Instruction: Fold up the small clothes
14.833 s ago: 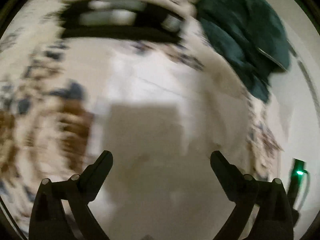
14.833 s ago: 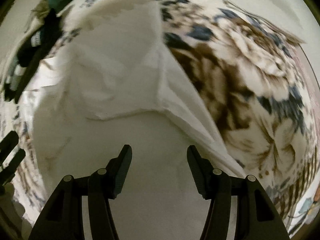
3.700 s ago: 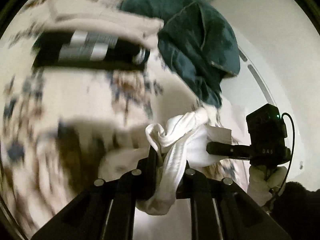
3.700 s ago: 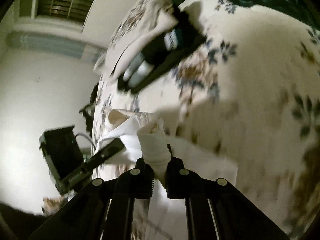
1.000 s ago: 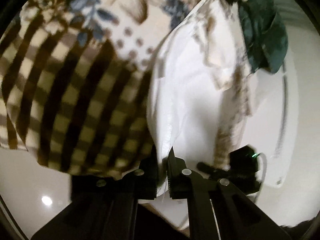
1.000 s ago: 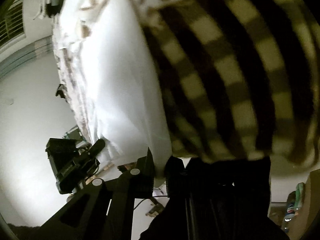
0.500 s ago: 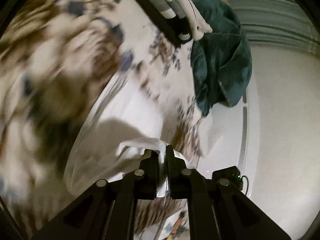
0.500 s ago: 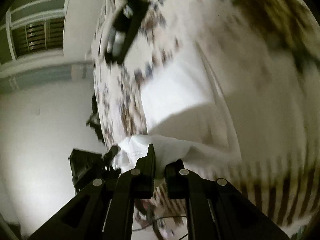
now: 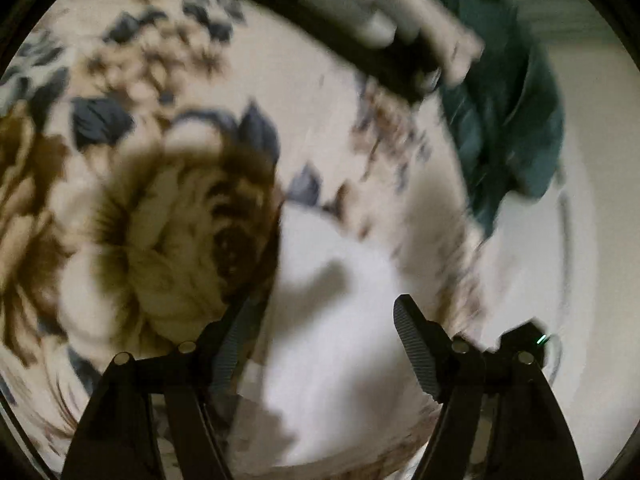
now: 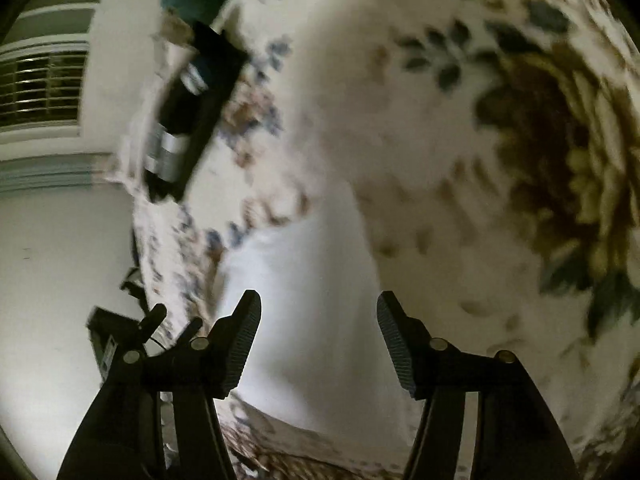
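A white garment lies flat on the floral bedspread; it also shows in the right wrist view. My left gripper is open and empty just above the garment. My right gripper is open and empty over the same garment. Both views are blurred. In the right wrist view the left gripper's body shows at lower left.
A folded black and white striped garment lies on a cream one at the far side of the bed, also in the right wrist view. A dark green garment lies beside it. The bed's edge and white wall are at left.
Both grippers have opened and let go of the white garment, which now lies on the bed. Both have moved in over the bed.
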